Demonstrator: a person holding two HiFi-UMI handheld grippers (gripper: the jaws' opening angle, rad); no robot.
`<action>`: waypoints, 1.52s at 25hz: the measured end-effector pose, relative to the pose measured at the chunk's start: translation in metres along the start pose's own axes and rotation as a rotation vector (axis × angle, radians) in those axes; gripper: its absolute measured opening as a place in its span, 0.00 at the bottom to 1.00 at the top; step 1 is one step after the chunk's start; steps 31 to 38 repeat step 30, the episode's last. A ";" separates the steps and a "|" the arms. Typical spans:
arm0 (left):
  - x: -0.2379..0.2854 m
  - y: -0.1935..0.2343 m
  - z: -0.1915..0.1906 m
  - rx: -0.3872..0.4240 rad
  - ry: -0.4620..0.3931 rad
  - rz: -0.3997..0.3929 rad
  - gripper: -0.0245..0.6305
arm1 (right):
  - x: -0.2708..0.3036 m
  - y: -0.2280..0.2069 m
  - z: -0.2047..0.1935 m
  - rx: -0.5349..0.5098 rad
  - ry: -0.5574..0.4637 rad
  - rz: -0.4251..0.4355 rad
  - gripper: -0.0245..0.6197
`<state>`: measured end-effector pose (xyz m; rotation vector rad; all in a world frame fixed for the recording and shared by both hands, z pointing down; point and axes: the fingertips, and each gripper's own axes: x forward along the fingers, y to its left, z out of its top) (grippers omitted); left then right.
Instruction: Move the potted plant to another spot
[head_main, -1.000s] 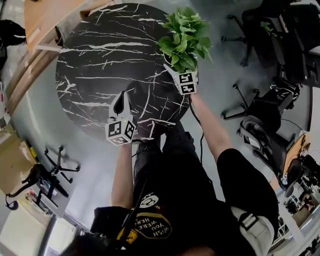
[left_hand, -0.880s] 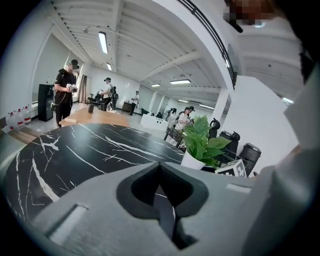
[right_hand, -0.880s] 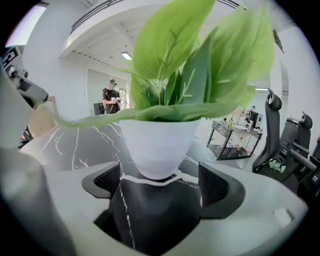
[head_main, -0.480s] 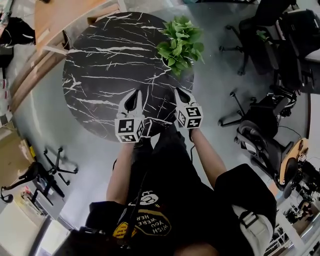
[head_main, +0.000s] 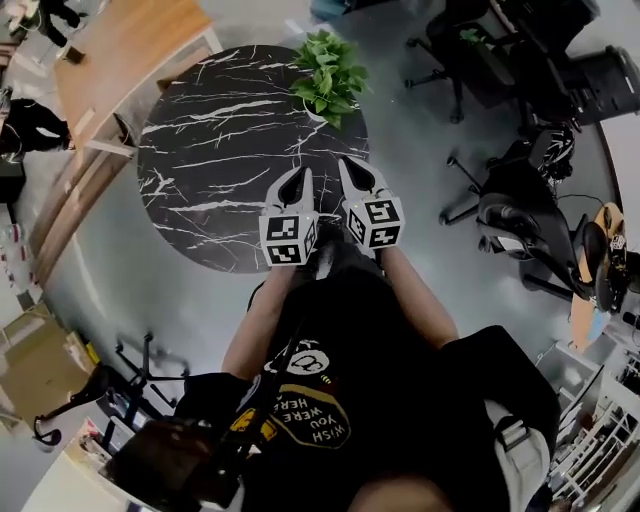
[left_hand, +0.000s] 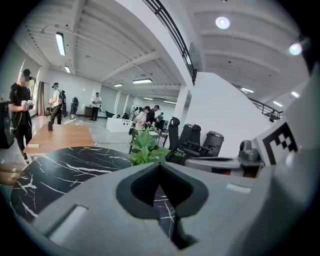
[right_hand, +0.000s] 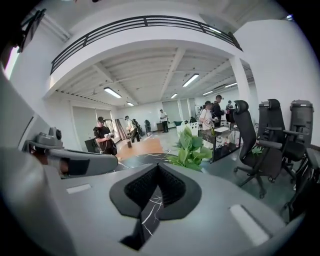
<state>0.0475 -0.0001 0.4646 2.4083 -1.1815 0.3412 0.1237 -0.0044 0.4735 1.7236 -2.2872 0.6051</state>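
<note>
Head view: potted plant (head_main: 327, 88) upper centre; left hand-held gripper (head_main: 297, 180), right hand-held gripper (head_main: 352, 170) closed, empty. Leaves floppy, likely top-heavy; grab pot.

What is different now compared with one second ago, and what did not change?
The right gripper, which was at the pot, has drawn back toward the person, and its jaws are together with nothing between them. The left gripper also pulled back from over the table; the two now sit side by side. The potted plant stays at the same edge of the table.
</note>
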 end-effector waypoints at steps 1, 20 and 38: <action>-0.004 -0.006 0.005 0.001 -0.007 -0.003 0.04 | -0.009 0.004 0.004 -0.005 -0.006 0.005 0.04; -0.026 -0.063 0.034 0.076 -0.091 -0.034 0.04 | -0.064 0.018 0.022 -0.081 -0.057 0.060 0.04; -0.031 -0.067 0.028 0.083 -0.091 -0.037 0.04 | -0.071 0.021 0.024 -0.090 -0.068 0.062 0.04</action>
